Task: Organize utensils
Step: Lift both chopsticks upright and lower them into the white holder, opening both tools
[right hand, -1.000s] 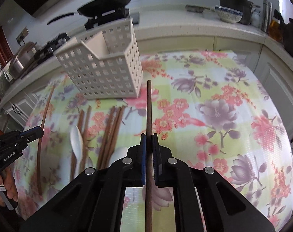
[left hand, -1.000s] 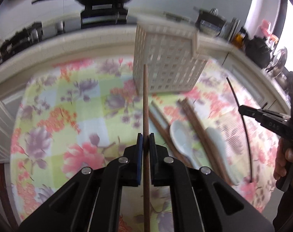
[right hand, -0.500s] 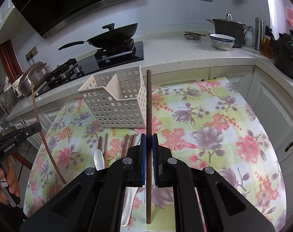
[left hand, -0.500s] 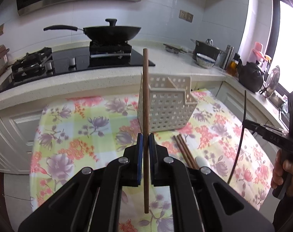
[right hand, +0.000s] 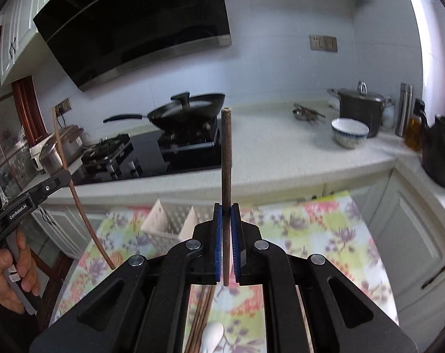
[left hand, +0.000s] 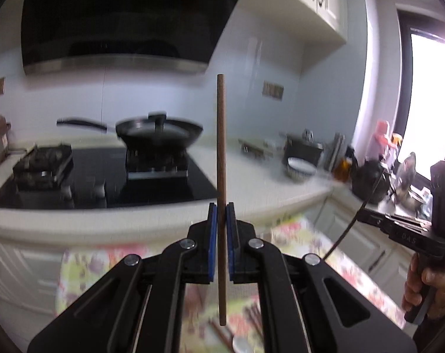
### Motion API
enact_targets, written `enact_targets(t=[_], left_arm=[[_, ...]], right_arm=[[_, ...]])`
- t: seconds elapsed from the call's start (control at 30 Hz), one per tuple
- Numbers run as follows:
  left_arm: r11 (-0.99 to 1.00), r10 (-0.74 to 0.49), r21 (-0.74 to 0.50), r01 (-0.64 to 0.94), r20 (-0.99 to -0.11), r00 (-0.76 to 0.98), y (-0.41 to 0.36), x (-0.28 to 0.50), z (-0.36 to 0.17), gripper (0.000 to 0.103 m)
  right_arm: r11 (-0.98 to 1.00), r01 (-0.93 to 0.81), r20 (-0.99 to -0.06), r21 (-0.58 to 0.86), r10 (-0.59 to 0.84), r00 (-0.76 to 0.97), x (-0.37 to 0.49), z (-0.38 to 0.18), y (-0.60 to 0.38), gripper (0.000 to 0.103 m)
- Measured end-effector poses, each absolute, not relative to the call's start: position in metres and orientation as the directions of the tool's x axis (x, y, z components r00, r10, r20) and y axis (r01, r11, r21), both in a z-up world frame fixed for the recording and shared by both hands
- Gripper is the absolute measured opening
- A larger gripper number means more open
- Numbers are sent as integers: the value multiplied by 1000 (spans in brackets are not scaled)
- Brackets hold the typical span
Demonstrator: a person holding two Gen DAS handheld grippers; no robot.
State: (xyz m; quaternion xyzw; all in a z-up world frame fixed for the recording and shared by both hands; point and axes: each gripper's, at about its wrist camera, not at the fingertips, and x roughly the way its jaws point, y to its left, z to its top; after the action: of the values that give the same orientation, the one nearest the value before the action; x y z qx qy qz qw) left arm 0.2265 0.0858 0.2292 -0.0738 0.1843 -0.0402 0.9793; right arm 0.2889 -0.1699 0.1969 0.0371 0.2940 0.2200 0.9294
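Note:
My left gripper (left hand: 221, 207) is shut on a brown chopstick (left hand: 221, 147) that stands upright, high above the table. My right gripper (right hand: 226, 207) is shut on a second brown chopstick (right hand: 226, 153), also upright. The white slotted basket (right hand: 169, 223) stands on the floral table below and to the left of the right gripper. More chopsticks (right hand: 202, 311) and a white spoon (right hand: 212, 335) lie on the table under the right gripper. Each gripper shows in the other's view, the right one (left hand: 369, 219) and the left one (right hand: 64, 176), each with its chopstick.
The floral tablecloth (right hand: 310, 235) covers the table. Behind it runs a counter with a black hob (left hand: 105, 182), a wok (left hand: 160, 132), a white bowl (right hand: 349, 132), a pot (right hand: 360, 108) and a black kettle (right hand: 440, 153).
Both grippers have risen and tilted up with their chopsticks. The views now face the hob and wall, with the table and basket low in frame.

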Motion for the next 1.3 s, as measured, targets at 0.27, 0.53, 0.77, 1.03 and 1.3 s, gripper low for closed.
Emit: enact_targets(t=[0.27, 0.53, 0.77, 1.03, 1.3], left_arm=[[979, -96, -201, 33, -310, 946, 80, 284, 222, 6], [965, -76, -261, -2, -286, 955, 80, 307, 186, 6], [964, -103, -266, 10, -337, 936, 77, 318, 161, 6], [981, -95, -196, -11, -523, 847, 62, 339, 132, 6], [977, -77, -196, -77, -674, 735, 71, 364, 106, 36]], right_arm=[[878, -431, -513, 210, 474, 715, 335, 206, -134, 9], [873, -424, -606, 240, 476, 637, 365, 159, -113, 9], [882, -405, -679, 241, 451, 579, 381, 118, -108, 9], [898, -383, -733, 218, 410, 542, 392, 105, -107, 9], [892, -428, -738, 146, 386, 553, 410, 101, -85, 12]])
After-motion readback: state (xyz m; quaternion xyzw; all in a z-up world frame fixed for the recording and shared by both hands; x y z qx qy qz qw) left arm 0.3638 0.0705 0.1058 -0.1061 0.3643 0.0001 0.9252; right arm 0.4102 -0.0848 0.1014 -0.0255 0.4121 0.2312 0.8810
